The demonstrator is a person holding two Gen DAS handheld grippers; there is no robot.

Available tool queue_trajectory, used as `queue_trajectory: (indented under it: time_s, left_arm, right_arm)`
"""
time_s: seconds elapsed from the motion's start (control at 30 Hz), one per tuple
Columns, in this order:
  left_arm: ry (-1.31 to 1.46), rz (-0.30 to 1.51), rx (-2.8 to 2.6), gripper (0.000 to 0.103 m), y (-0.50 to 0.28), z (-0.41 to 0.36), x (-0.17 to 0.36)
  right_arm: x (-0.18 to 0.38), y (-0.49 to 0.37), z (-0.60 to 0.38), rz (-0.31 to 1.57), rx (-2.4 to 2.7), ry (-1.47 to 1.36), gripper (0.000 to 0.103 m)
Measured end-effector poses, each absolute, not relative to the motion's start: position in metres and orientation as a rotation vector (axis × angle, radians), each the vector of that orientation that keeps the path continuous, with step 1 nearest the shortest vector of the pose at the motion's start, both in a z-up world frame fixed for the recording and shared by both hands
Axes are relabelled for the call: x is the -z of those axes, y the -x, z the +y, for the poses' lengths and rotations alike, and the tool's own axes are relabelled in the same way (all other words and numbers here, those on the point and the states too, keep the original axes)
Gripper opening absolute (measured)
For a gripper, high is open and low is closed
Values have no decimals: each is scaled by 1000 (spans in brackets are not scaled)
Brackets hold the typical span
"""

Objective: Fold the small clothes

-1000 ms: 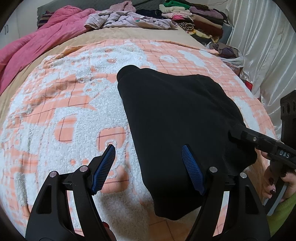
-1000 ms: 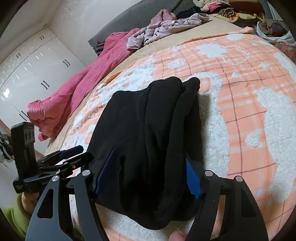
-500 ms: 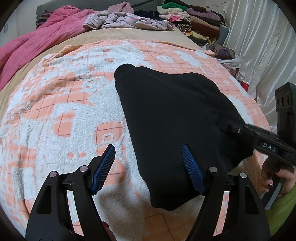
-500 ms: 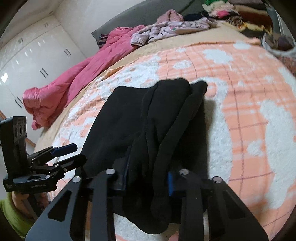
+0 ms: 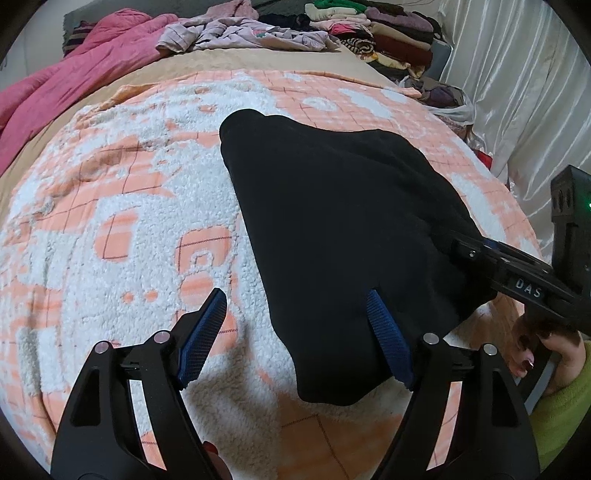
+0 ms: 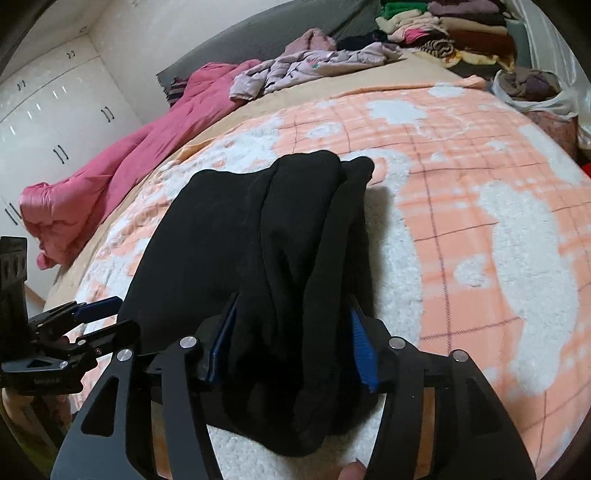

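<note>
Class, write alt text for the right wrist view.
The right gripper pinches the near edge of a folded black garment on an orange-and-white blanket. The left gripper waits open at far left.

My right gripper (image 6: 293, 339) fingertips are sunk in the black garment (image 6: 258, 251); pad contact unseen. Garment's near hem passes under my frame. My left gripper (image 6: 92, 317) is cut by the frame edge; far clothes pile (image 5: 369, 33) blurred.
</note>
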State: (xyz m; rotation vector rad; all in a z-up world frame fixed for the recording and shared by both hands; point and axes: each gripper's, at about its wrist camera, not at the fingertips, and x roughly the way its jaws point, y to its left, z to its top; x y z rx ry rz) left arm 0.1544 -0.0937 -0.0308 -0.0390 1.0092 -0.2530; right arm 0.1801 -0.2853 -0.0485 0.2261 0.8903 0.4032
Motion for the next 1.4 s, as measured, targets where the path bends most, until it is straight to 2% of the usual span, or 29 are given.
queue_trajectory:
  time_s: [0.43, 0.6, 0.7, 0.9, 0.97, 1.03, 1.4]
  left_arm:
    - [68, 1012, 251, 71, -151, -90, 30]
    - [86, 1008, 256, 71, -150, -87, 23]
    - [75, 979, 249, 72, -147, -84, 14]
    - [60, 922, 232, 85, -139, -76, -3]
    - [57, 904, 226, 86, -136, -73, -8]
    - [53, 886, 221, 94, -132, -71, -14]
    - [40, 797, 201, 93, -100, -55, -39]
  right_arm:
    - [27, -157, -288, 855, -328, -196, 74]
    - [14, -149, -288, 827, -320, -184, 89]
    - [5, -144, -287, 798, -318, -178, 94]
    - [-14, -130, -282, 735, -305, -158, 97]
    - [-22, -124, -279, 703, -297, -147, 98]
    - [-29, -118, -278, 679, -293, -143, 98]
    - [-59, -68, -265, 547, -243, -63, 98]
